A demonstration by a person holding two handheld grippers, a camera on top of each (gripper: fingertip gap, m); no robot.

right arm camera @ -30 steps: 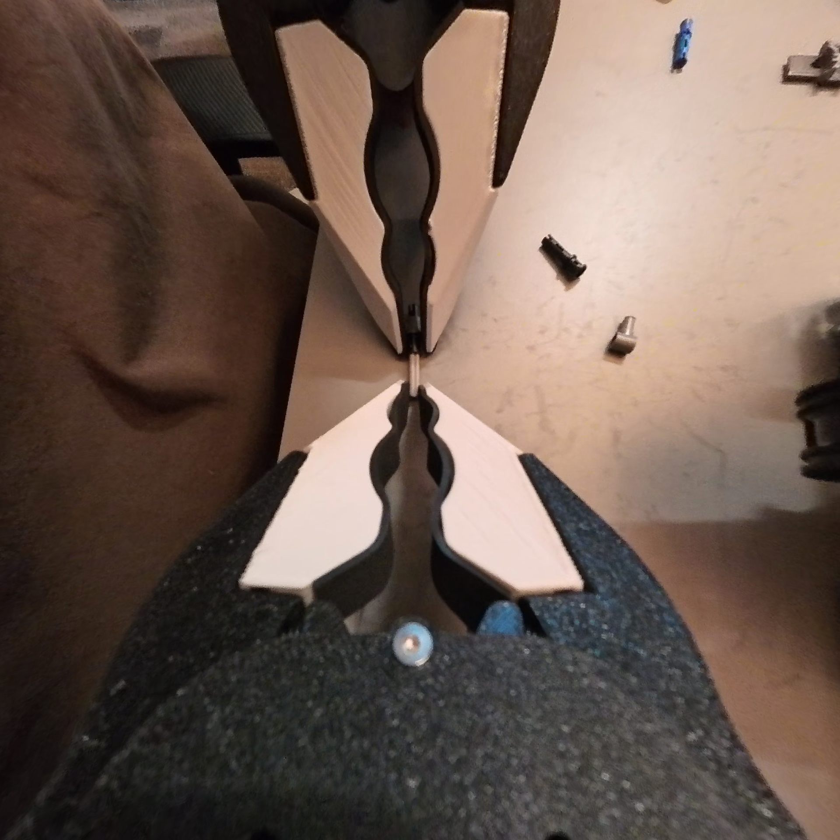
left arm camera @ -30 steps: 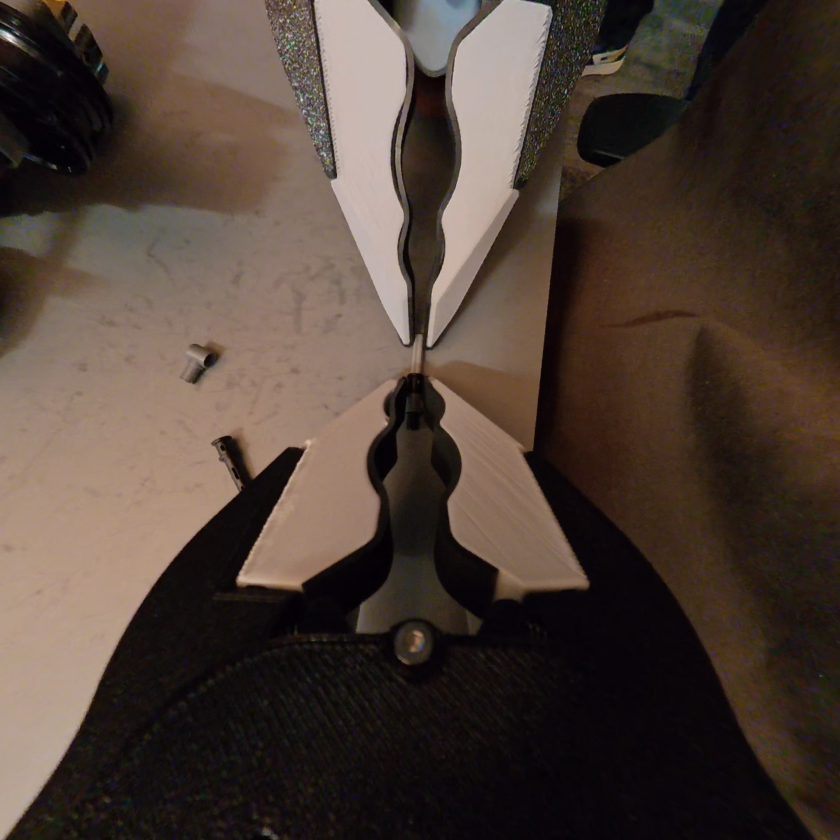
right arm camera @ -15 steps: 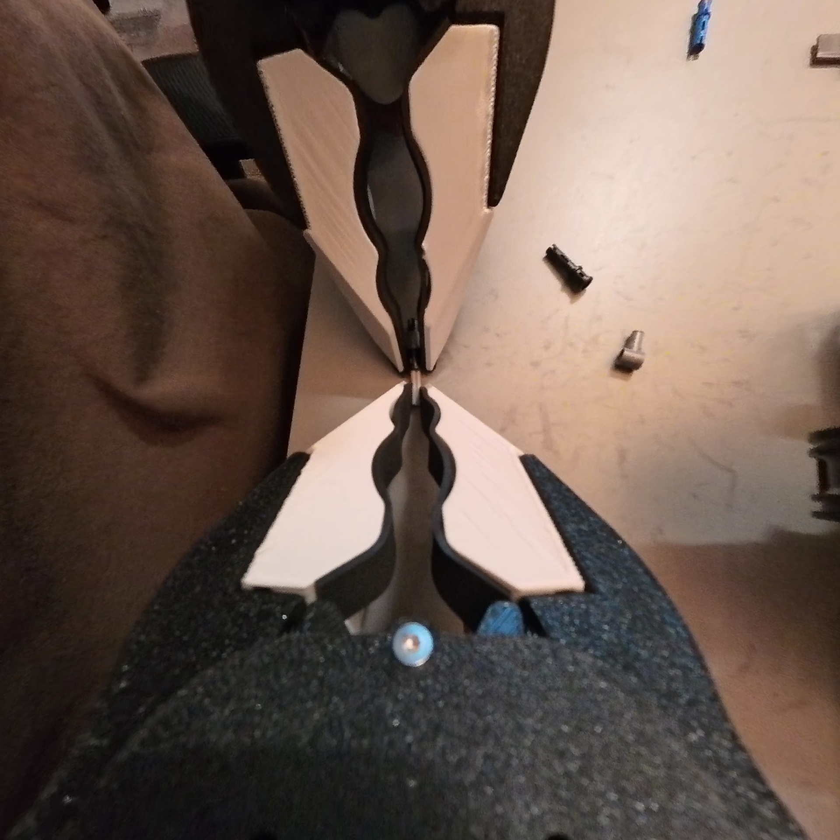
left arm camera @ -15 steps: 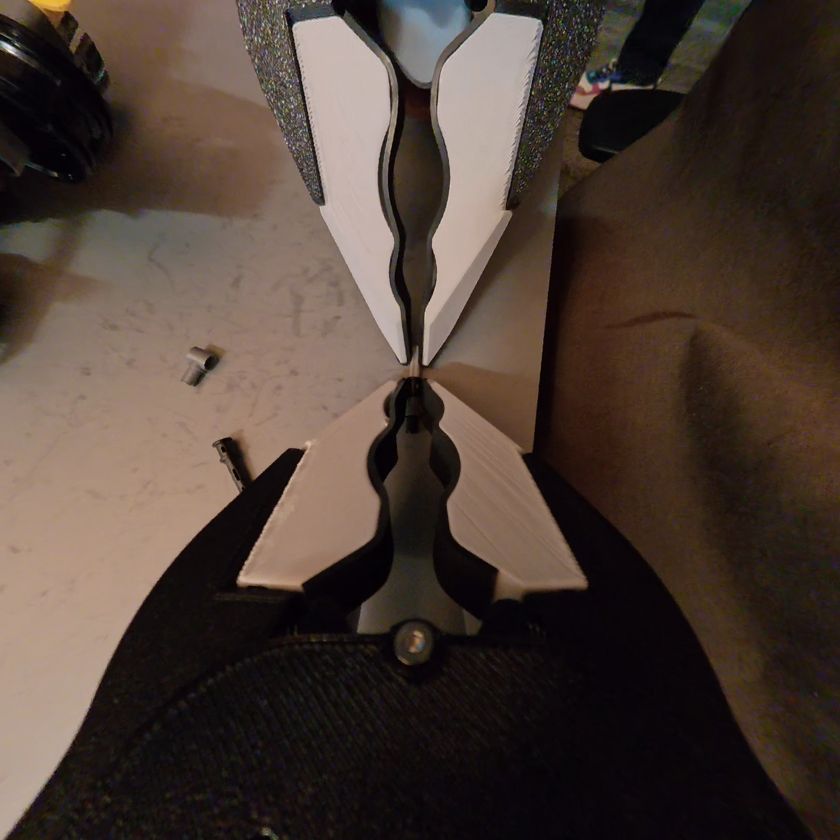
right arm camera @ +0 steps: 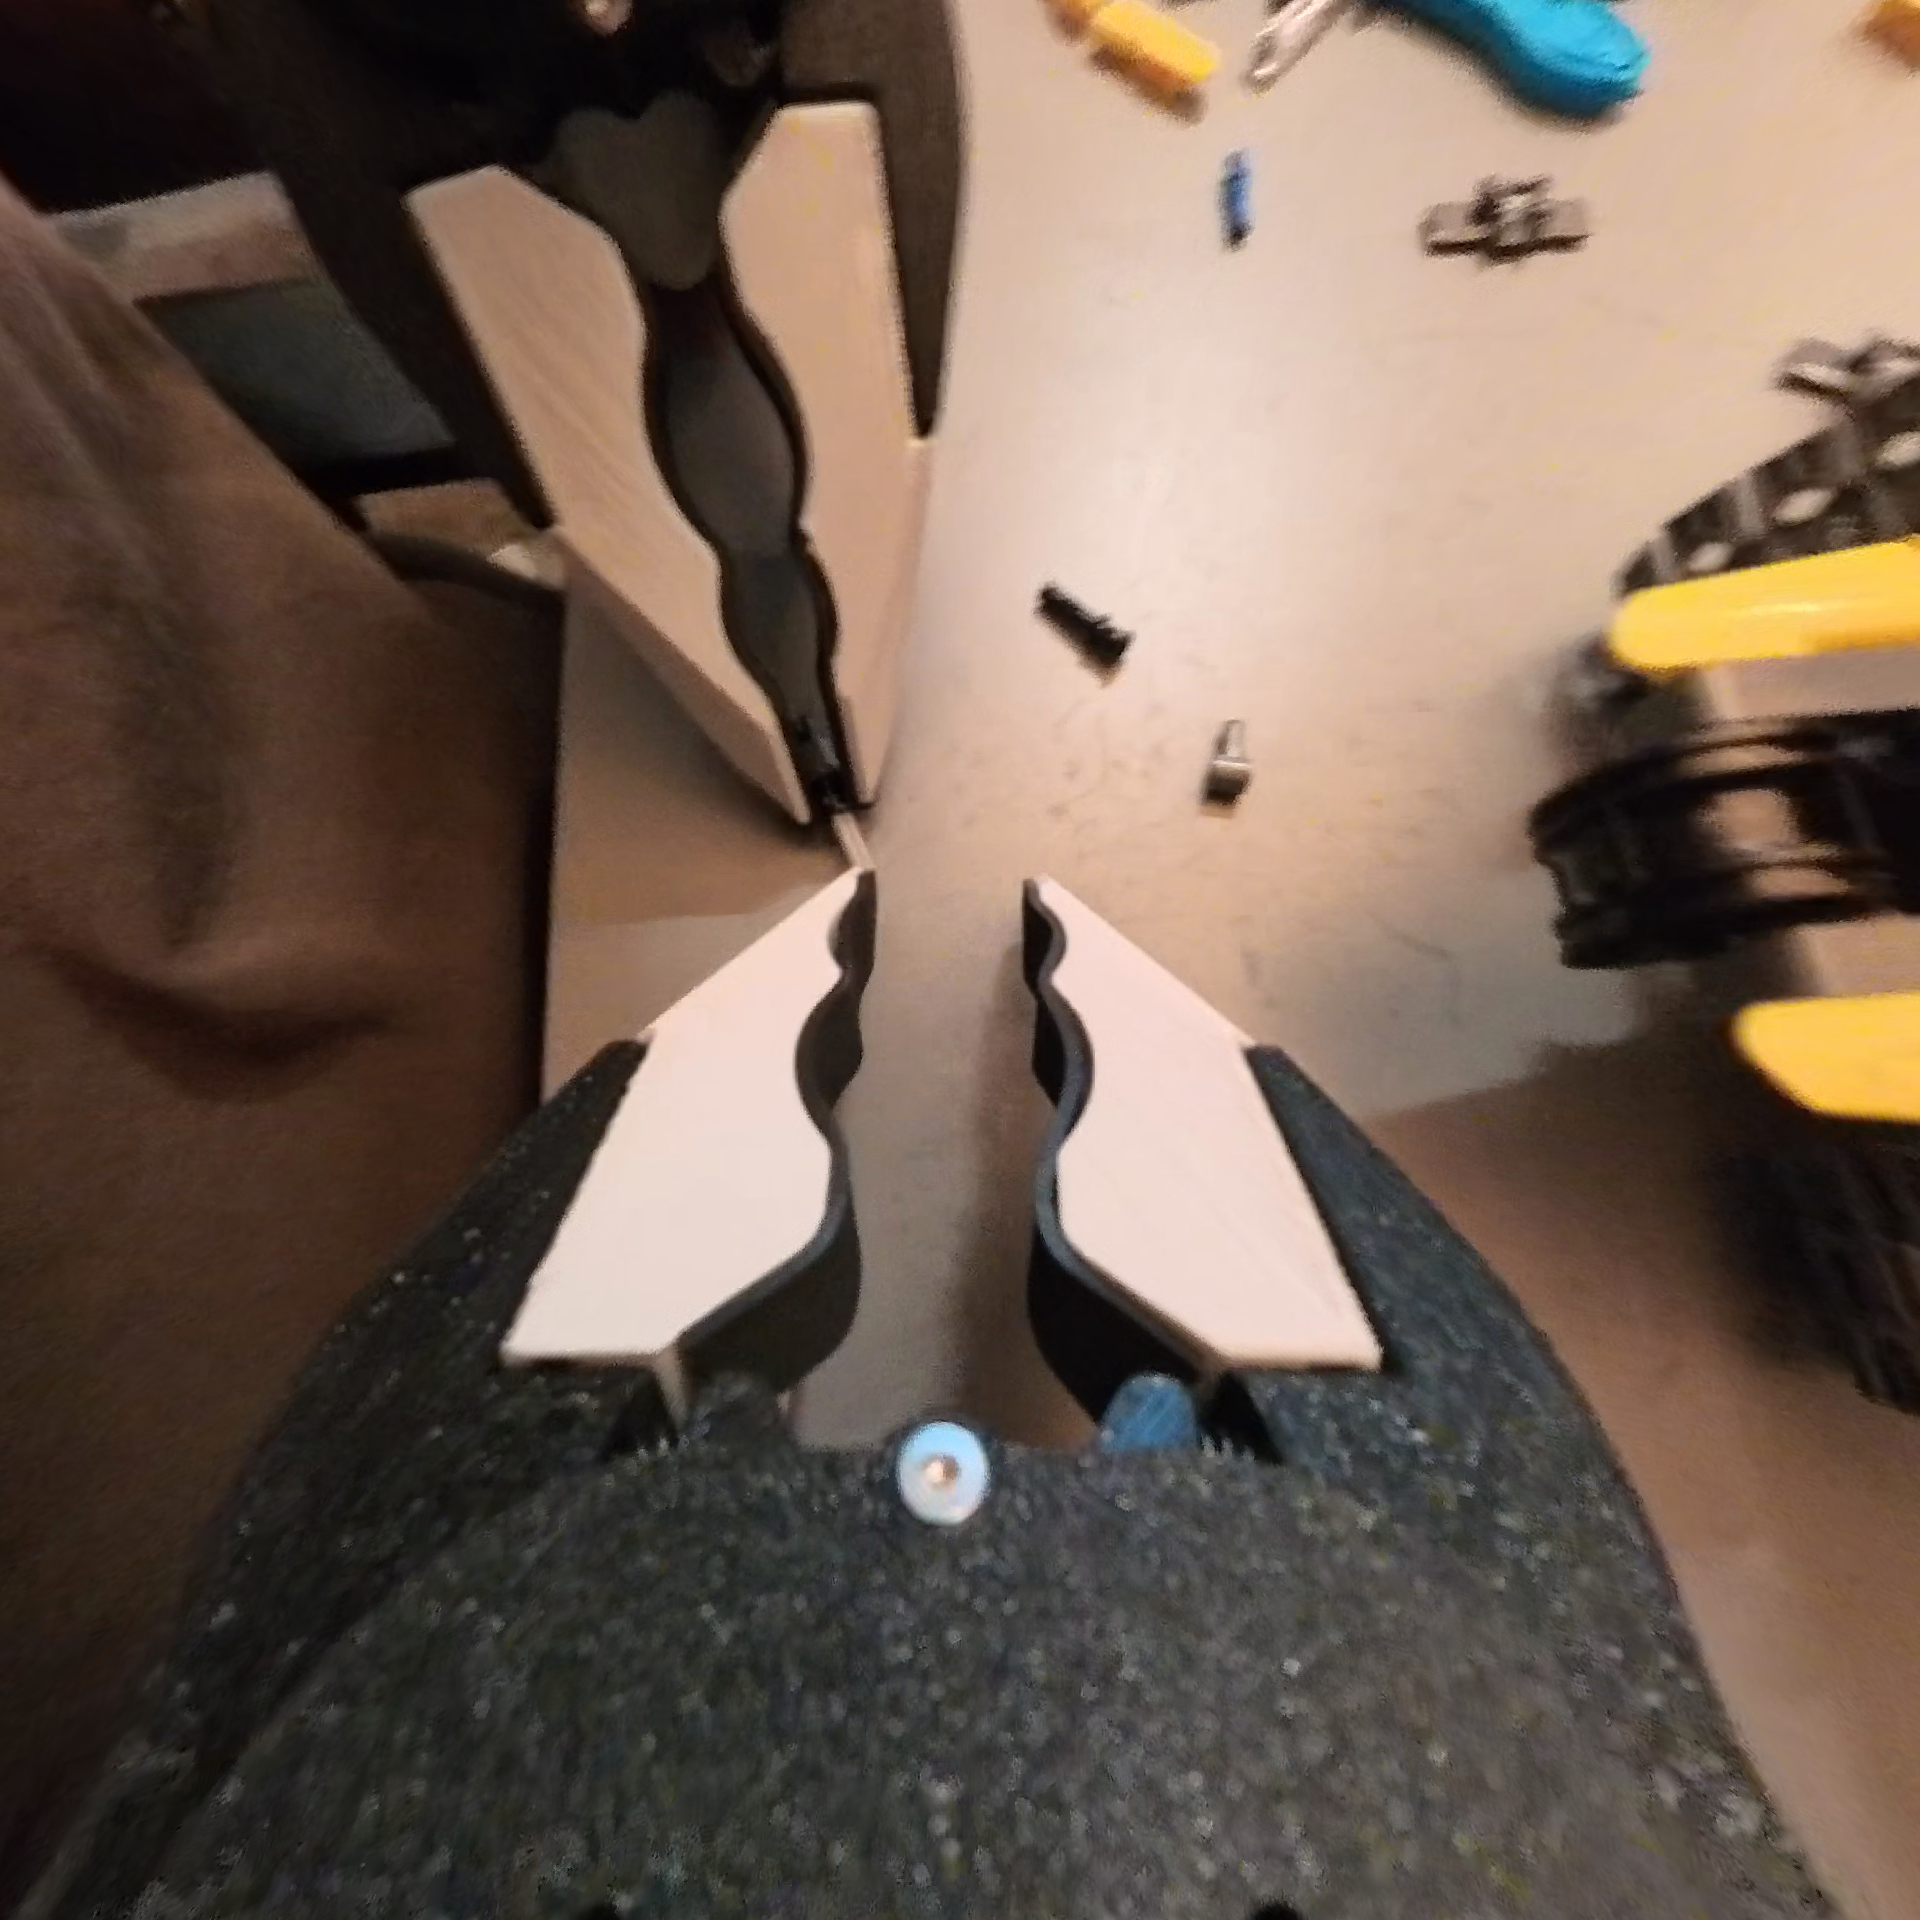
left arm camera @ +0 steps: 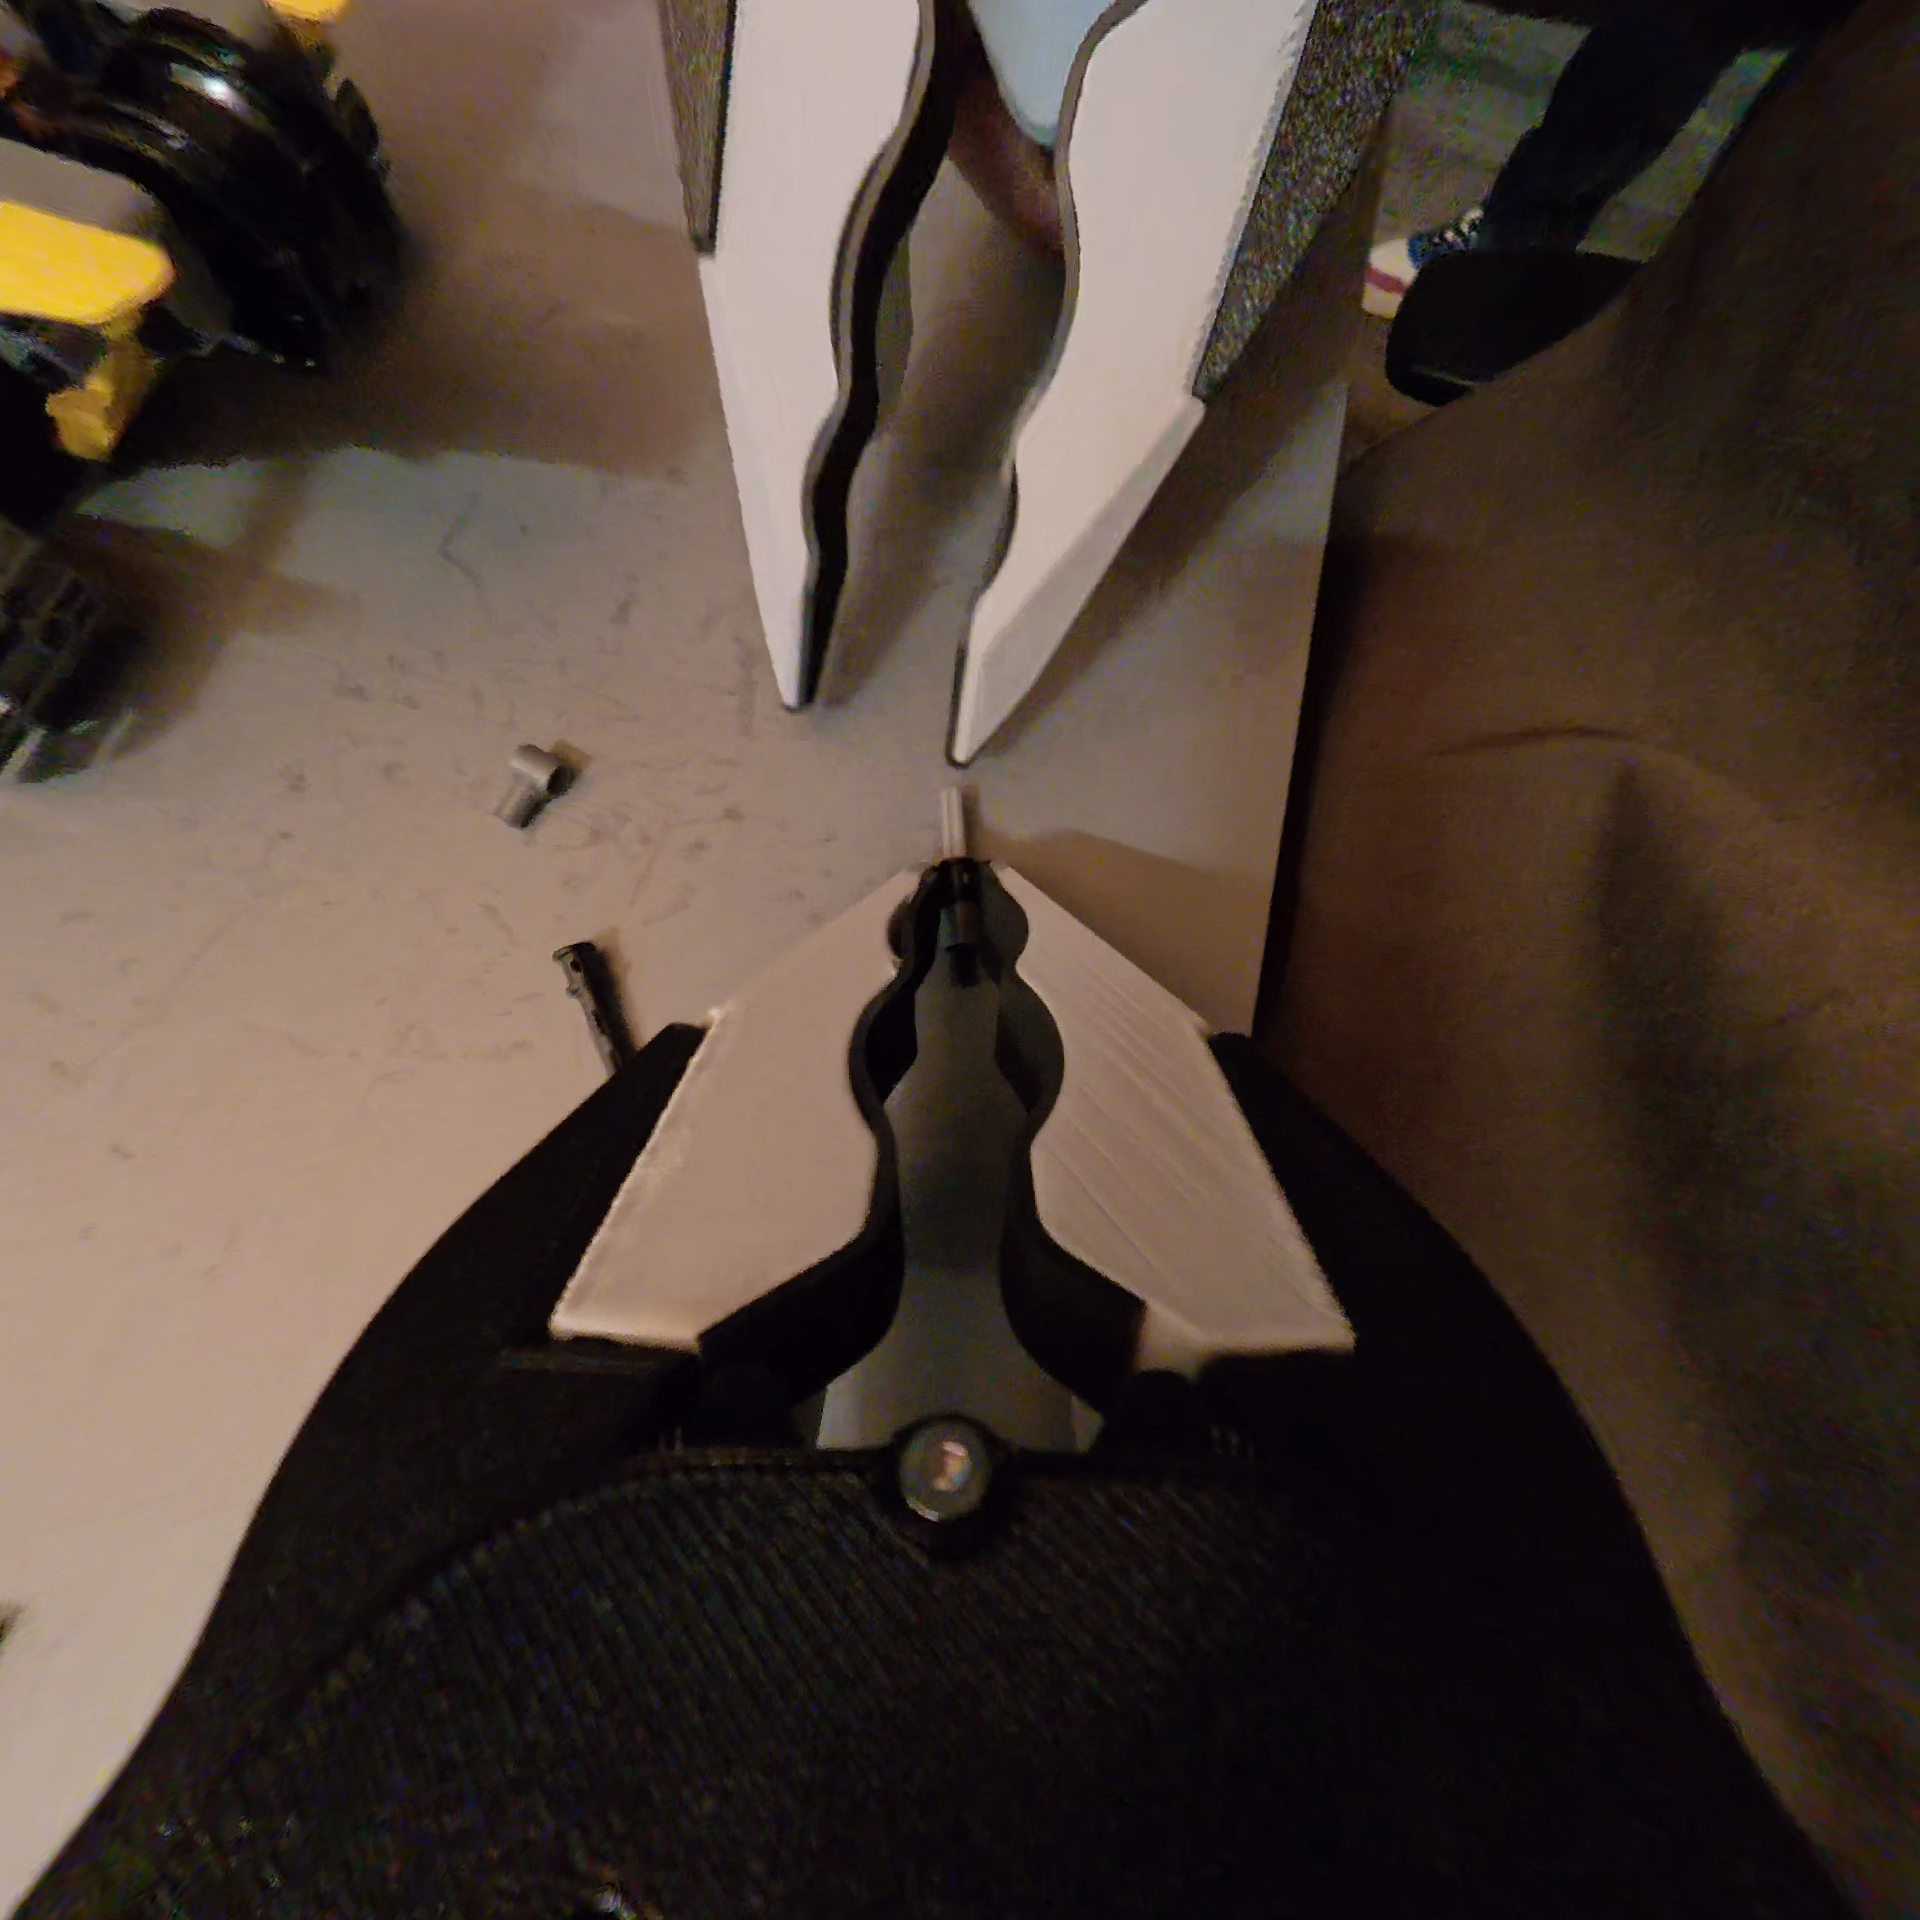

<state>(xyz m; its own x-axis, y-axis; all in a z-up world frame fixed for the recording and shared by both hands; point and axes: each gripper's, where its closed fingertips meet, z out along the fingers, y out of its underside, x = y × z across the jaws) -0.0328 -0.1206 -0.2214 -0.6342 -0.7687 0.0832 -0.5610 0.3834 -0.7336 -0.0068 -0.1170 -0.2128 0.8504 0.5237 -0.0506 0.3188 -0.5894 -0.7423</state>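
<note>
My left gripper (left arm camera: pixel 954 868) is shut on a small black pin with a light grey tip (left arm camera: pixel 951 821) that sticks out past its fingertips. My right gripper (right arm camera: pixel 945 888) is open and empty, its jaws a finger-width apart. It faces the left gripper tip to tip, just off the pin. In the left wrist view the right gripper (left arm camera: pixel 881 722) hangs at the top with the pin tip just below its right finger. In the right wrist view the left gripper (right arm camera: pixel 831 805) comes in from the upper left, and the pin tip (right arm camera: pixel 854 836) touches or nearly touches my left finger.
On the pale table (left arm camera: pixel 260 1143) lie a small grey connector (left arm camera: pixel 535 781) and a loose black pin (left arm camera: pixel 594 997). A toy vehicle with black wheels and yellow parts (right arm camera: pixel 1714 779) stands on one side. Blue, yellow and dark pieces (right arm camera: pixel 1507 223) lie farther off. A person's brown clothing (left arm camera: pixel 1610 935) borders the table edge. Left and right tips are no more than a few centimetres apart.
My right gripper, shut on the pin's tip a moment ago, has opened, let go and drawn back a little. My left gripper still holds the pin.
</note>
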